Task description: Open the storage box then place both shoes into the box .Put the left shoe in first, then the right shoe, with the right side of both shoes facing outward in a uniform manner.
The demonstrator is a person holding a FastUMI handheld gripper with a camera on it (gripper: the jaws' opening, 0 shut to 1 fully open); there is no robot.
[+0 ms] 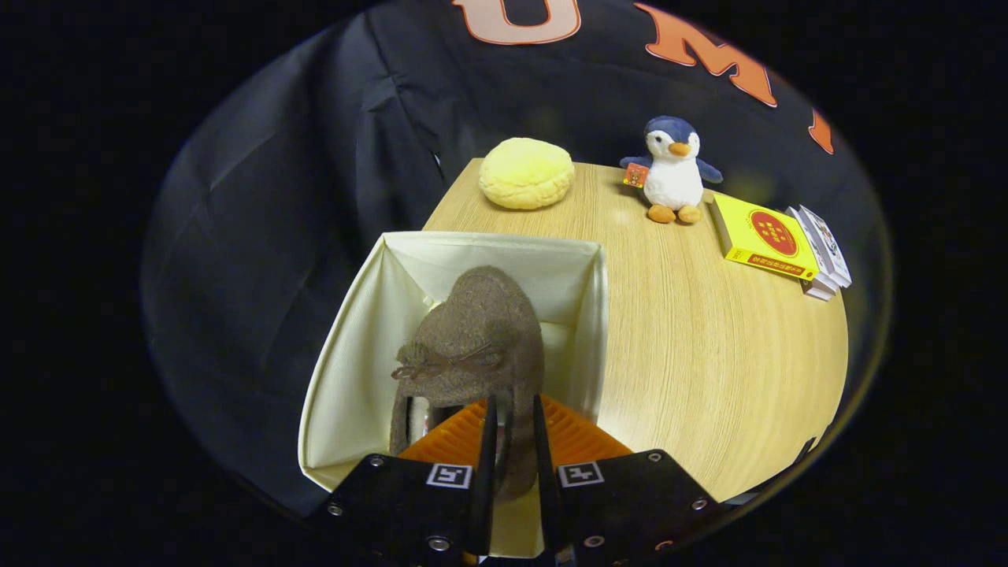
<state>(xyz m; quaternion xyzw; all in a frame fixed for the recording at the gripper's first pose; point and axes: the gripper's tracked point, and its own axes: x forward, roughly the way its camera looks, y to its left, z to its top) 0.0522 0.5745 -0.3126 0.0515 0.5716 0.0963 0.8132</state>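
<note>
A brown felt shoe (472, 346) with a small bow on its top hangs toe-forward over the open cream fabric storage box (358, 346). My gripper (512, 425) is shut on the shoe's heel collar, with both fingers pinching the rim between them. The shoe sits inside the box's opening, above its floor. The box's flaps stand folded open, and its pale inner walls show around the shoe. I cannot tell whether another shoe lies in the box, since the held shoe hides much of the floor.
The box stands at the left edge of a light wooden table (709, 354). Beyond it lie a yellow round cushion (526, 173), a plush penguin (671, 169), and a yellow book (768, 236) beside a stack of small boxes (823, 252).
</note>
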